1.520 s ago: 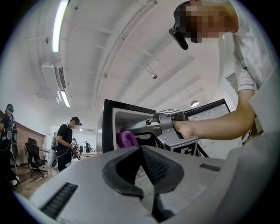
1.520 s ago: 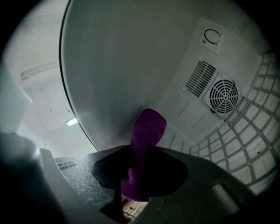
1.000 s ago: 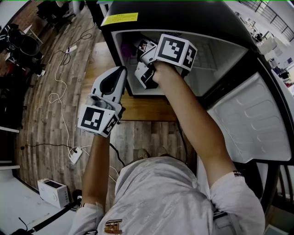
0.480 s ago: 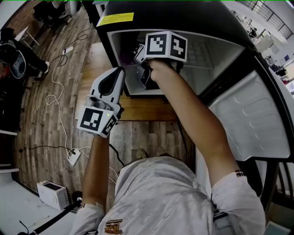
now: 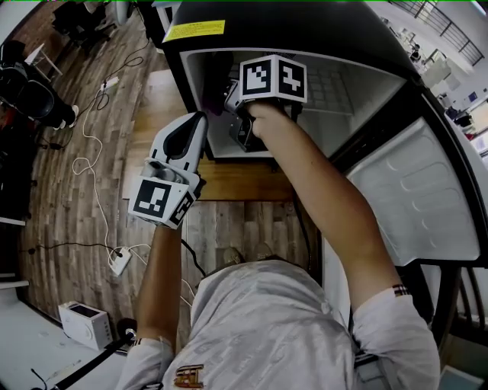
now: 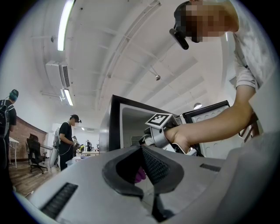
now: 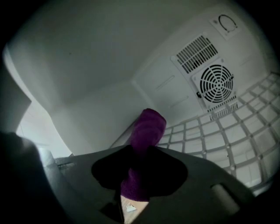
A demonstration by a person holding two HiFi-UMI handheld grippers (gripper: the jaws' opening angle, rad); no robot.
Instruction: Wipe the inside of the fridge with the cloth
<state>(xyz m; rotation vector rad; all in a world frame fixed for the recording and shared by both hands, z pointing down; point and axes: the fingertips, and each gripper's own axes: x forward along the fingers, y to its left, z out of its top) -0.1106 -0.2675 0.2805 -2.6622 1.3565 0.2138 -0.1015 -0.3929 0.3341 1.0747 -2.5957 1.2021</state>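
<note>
While reaching into the open fridge [image 5: 305, 23] with the right gripper [image 7: 135, 175], clamps the purple cloth [image 7: 148, 127] in its fingers, long axis along them, free end pointing far toward the back-left corner above the wire shelf [image 7: 227, 140]. Holds the left gripper [image 5: 194, 126] outside, fingers together, empty.

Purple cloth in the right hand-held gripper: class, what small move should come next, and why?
Probably push the purple cloth onto the white side wall and drag it along: the right hand-held gripper is shut on it inside the fridge, its free end pointing at that wall, above the wire shelf.
</note>
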